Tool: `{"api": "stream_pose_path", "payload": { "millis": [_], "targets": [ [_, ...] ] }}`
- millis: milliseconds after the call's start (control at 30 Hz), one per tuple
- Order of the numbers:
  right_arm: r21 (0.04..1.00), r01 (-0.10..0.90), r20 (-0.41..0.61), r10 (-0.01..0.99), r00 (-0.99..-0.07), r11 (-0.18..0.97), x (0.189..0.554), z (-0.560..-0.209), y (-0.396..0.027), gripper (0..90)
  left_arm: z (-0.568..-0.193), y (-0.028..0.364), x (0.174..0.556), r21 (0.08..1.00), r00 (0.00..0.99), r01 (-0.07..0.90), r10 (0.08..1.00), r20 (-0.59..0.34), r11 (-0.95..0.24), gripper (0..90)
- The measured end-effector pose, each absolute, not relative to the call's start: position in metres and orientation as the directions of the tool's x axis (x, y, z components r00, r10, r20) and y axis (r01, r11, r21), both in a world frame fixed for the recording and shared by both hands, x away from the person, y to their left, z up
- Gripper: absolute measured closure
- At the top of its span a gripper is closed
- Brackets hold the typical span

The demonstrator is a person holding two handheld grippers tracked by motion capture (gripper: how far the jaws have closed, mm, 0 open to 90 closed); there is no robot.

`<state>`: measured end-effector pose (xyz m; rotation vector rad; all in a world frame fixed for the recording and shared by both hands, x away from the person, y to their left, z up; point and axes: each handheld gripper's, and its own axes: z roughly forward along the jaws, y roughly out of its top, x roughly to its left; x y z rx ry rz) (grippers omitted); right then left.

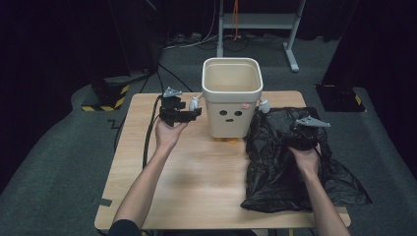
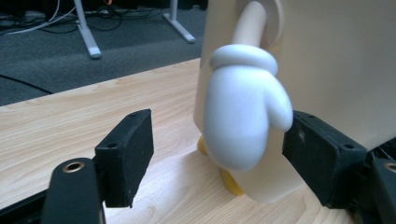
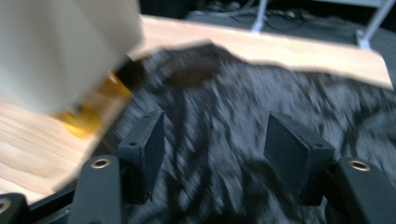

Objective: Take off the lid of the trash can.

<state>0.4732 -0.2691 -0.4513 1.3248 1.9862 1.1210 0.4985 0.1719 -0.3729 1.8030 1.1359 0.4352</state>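
Two tools (image 1: pixel 196 113) (image 1: pixel 295 140), one bin (image 1: pixel 232 98), one bag (image 1: pixel 295 162)

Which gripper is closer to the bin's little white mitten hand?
Left. The left gripper has its open jaws on either side of the white mitten hand on the bin. The right gripper is over the black plastic bag on the bin's other side.

The bin (image 1: pixel 231 98) stands at the middle of the worktop's (image 1: pixel 196 182) far edge. The bag (image 1: pixel 275 167) lies along the right edge, beside the bin, reaching the near right corner.
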Motion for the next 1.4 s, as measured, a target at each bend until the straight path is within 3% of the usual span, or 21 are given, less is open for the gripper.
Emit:
{"api": "stream_pose_path", "payload": {
  "millis": [167,567,767,867,1400],
  "targets": [
    [0.827,0.547,0.095,0.928,-0.360,0.127,0.473,-0.478,-0.281,38.2,-0.374,0.181,0.492,0.842,0.516,0.519,0.840,-0.171,-0.147,25.0],
    [0.781,0.612,0.081,0.949,-0.303,0.129,0.480,-0.522,-0.283,38.1,-0.350,0.203,0.477,0.860,0.486,0.490,0.863,-0.136,-0.140,23.5],
    [0.779,0.607,0.045,0.952,-0.303,0.156,0.481,-0.522,-0.282,38.3,-0.337,0.209,0.480,0.874,0.485,0.473,0.860,-0.158,-0.106,23.9],
    [0.753,0.617,-0.026,0.947,-0.319,0.229,0.483,-0.523,-0.274,36.4,-0.329,0.212,0.485,0.885,0.502,0.452,0.851,-0.151,-0.110,24.3],
    [0.752,0.618,-0.022,0.946,-0.323,0.229,0.483,-0.523,-0.274,35.4,-0.301,0.207,0.502,0.889,0.528,0.445,0.834,-0.162,-0.109,27.1]
  ]
}}
